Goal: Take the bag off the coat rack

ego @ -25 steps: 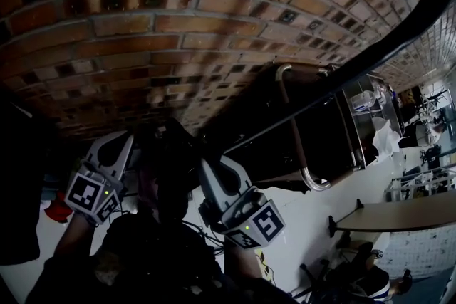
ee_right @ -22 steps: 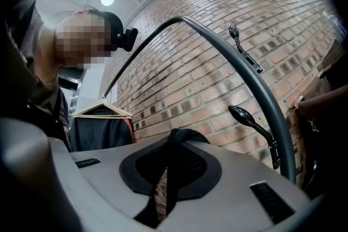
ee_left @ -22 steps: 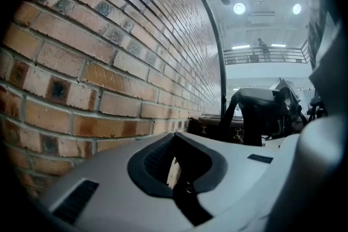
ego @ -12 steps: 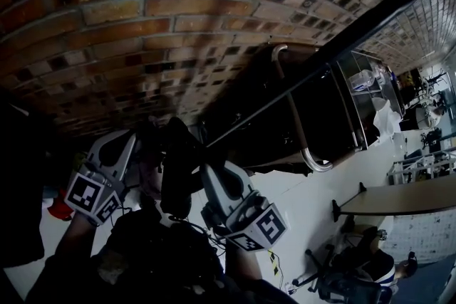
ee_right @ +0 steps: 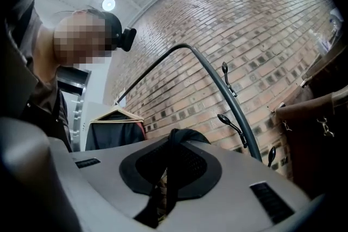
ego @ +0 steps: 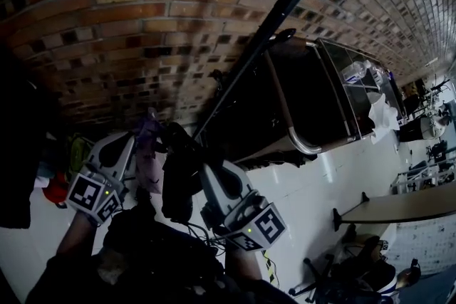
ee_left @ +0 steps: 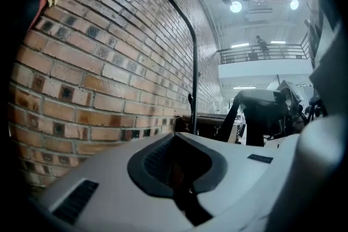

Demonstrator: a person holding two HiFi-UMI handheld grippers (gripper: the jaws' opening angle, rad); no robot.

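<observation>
In the head view the dark bag (ego: 178,185) hangs between my two grippers, below the lower end of the coat rack's black bar (ego: 278,18). My left gripper (ego: 135,142) is at the bag's left and my right gripper (ego: 206,171) at its right. In the left gripper view the left gripper (ee_left: 176,168) has its jaws together on a dark strap (ee_left: 187,201). In the right gripper view the right gripper (ee_right: 168,163) is shut on a black strap (ee_right: 169,144) that loops over its pads. The rack's hooks (ee_right: 227,122) stand beyond it on the bar (ee_right: 217,84).
A brick wall (ego: 142,18) fills the background. A dark brown cabinet with a metal tube frame (ego: 313,103) stands right of the rack. A table (ego: 399,210) and an office chair (ego: 356,274) are at lower right. A dark coat on a hanger (ee_right: 111,136) hangs at the left.
Both grippers have moved level together, with the bag between them. The rack's bar has swung leftward in the head view, and the bag now hangs more in the open.
</observation>
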